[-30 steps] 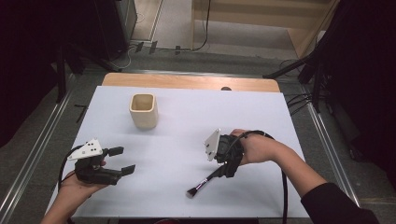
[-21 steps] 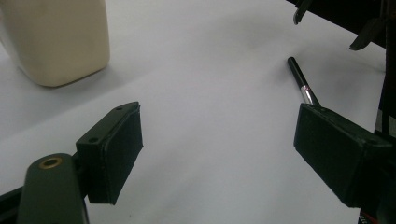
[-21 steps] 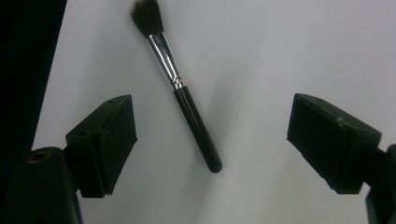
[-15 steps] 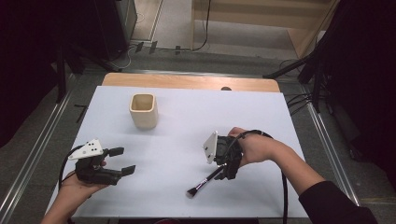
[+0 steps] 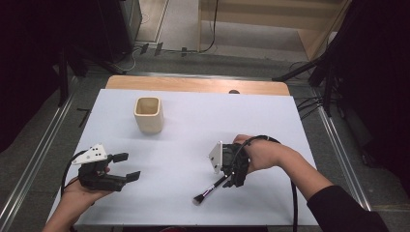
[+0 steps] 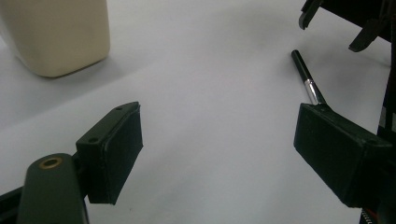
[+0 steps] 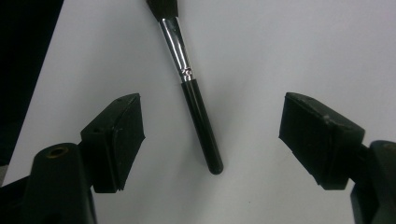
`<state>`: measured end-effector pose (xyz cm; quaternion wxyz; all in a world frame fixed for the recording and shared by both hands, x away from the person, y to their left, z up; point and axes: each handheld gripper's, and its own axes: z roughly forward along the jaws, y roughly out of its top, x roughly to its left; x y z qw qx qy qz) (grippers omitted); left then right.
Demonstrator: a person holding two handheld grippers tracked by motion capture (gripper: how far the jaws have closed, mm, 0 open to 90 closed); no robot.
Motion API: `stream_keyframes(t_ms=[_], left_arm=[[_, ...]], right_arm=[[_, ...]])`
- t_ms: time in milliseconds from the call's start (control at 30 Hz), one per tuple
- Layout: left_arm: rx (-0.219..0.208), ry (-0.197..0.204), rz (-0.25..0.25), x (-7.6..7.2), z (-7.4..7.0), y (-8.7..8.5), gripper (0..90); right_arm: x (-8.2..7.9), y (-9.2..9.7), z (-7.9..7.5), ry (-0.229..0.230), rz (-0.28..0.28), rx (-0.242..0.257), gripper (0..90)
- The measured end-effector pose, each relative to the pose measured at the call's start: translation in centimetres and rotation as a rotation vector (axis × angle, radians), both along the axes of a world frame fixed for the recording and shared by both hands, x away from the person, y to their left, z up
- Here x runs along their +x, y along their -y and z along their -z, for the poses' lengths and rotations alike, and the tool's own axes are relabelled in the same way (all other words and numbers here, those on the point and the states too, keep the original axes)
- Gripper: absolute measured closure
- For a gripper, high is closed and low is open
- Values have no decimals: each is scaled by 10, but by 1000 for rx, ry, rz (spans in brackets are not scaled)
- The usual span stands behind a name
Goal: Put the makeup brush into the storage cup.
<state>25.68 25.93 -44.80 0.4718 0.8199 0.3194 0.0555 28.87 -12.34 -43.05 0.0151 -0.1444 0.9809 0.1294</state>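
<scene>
Nothing has shifted but the right hand-held gripper, jaws just narrowing yet wide, unclamped, astride the light, slippery brush handle toward six o'clock.

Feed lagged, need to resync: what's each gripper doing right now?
Left gripper: open, holding nothing, resting on the table.
Right gripper: open, jaws straddling the brush handle, not gripping; they have just been closing slightly.

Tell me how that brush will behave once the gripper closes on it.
The brush has a thin, round, glossy handle, so it probably rolls or slips between the pads. It looks stiff and light. Gripped near the handle's end, it may tilt toward the bristles.
</scene>
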Motion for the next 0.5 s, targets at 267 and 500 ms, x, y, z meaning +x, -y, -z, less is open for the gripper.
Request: stream_keyframes(t_ms=[267,500], left_arm=[[0,0,0,0,0,0,164],[0,0,0,0,0,0,163]], right_arm=[[2,-5,5,7,-16,-29,240],[2,-8,10,4,-23,-52,257]])
